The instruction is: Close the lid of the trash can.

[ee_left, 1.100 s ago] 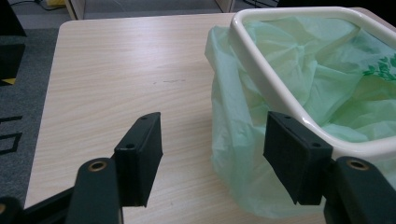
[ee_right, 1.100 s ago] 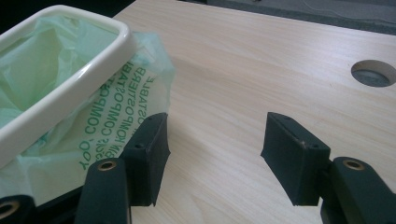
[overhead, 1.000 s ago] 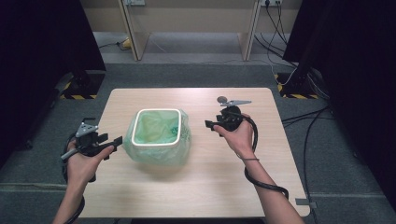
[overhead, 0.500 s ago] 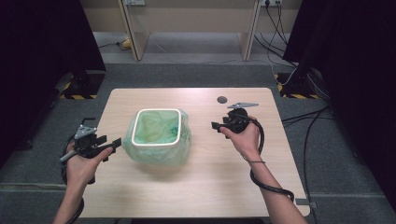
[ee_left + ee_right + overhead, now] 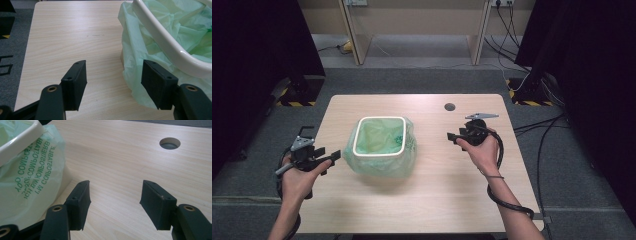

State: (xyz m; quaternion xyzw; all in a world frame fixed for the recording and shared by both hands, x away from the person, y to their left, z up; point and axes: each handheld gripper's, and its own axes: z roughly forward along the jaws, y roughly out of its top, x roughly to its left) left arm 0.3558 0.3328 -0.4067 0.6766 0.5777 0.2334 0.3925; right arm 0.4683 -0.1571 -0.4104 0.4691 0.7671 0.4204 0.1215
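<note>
A white bin (image 5: 379, 136) lined with a pale green compostable bag (image 5: 384, 162) stands left of the table's middle. Its white rim (image 5: 172, 47) and bag (image 5: 140, 50) fill the right of the left gripper view. My left gripper (image 5: 332, 156) hovers at the table's left edge, just left of the bag, open and empty (image 5: 113, 85). My right gripper (image 5: 452, 136) hangs to the bin's right, pointing toward it, also open with nothing between its jaws (image 5: 115, 202). The bag's green printed lettering (image 5: 32, 170) lies left of that gripper's jaws.
The light wooden table (image 5: 432, 200) has a round cable hole (image 5: 450, 106) near its far edge (image 5: 169, 143). Cables trail from both grippers. Grey carpet surrounds the table, with dark panels at both sides and furniture legs behind.
My right hand has drifted right and toward the near side, away from the bin. The left gripper has stayed nearly where it was. Both stay open.
</note>
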